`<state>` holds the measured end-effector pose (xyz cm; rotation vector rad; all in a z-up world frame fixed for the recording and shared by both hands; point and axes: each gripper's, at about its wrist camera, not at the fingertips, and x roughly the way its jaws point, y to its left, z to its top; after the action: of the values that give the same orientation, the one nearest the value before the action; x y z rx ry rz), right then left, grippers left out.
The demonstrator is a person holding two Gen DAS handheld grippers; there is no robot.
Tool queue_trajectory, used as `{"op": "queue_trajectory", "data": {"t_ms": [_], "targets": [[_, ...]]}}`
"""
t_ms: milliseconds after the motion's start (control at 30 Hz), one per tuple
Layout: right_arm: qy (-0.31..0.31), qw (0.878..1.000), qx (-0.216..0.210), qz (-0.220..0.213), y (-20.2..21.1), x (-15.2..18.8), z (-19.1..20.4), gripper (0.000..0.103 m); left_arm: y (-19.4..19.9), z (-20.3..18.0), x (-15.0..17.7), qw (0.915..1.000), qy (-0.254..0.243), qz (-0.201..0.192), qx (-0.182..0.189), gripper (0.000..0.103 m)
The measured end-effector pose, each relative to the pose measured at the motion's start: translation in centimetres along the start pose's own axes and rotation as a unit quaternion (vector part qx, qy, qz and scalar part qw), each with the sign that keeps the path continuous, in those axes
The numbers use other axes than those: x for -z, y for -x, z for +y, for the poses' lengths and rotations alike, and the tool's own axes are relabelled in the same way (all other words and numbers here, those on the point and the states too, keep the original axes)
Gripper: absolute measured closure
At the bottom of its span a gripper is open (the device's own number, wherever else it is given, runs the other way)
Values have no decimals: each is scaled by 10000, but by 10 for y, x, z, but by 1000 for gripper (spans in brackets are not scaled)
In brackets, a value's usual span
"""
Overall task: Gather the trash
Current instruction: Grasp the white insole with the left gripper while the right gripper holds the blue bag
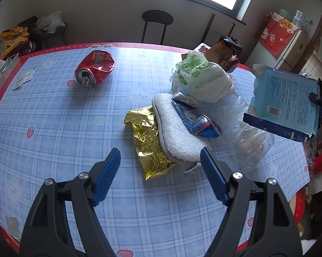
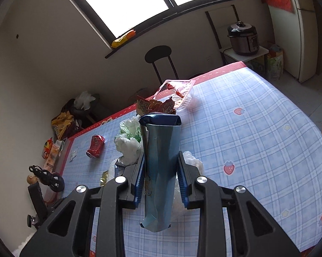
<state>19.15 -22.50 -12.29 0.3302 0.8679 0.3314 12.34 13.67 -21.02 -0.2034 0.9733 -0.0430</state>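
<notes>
Trash is half-gathered: my right hand-held gripper (image 2: 161,182) pinches the flattened blue carton (image 2: 160,171), lifted clear of the surface (image 2: 246,139). My left hand-held gripper (image 1: 161,167) hangs spread above the gold wrapper (image 1: 150,141) and white foam pad (image 1: 176,132). I judge the carton needs binning next, but no bin shows.

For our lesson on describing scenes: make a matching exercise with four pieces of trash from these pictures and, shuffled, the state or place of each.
Things:
1. red can
2. blue carton
3. gold wrapper
4. crushed blue can

States:
A. lies on the white slipper
B. crumpled, partly under the slipper
C. held off the table by the right tongs
D. dented, alone on its side

Pairs: 1-D, 2-C, 3-B, 4-A
</notes>
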Motion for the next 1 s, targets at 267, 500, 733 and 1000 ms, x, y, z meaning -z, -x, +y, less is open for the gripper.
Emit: {"op": "queue_trajectory", "data": {"t_ms": [267, 500, 733, 1000], "targets": [[580, 9949, 769, -296, 59, 10, -1, 75, -6, -22, 8, 9991, -238, 101, 331, 40], [632, 9882, 1381, 182, 71, 30, -15, 75, -10, -42, 11, 9976, -493, 157, 455, 40], [419, 9860, 1581, 312, 68, 56, -32, 75, -27, -21, 4, 9973, 258, 235, 649, 62], [426, 9858, 1574, 397, 63, 72, -30, 75, -52, -3, -6, 9920, 1099, 263, 570, 60]]}}
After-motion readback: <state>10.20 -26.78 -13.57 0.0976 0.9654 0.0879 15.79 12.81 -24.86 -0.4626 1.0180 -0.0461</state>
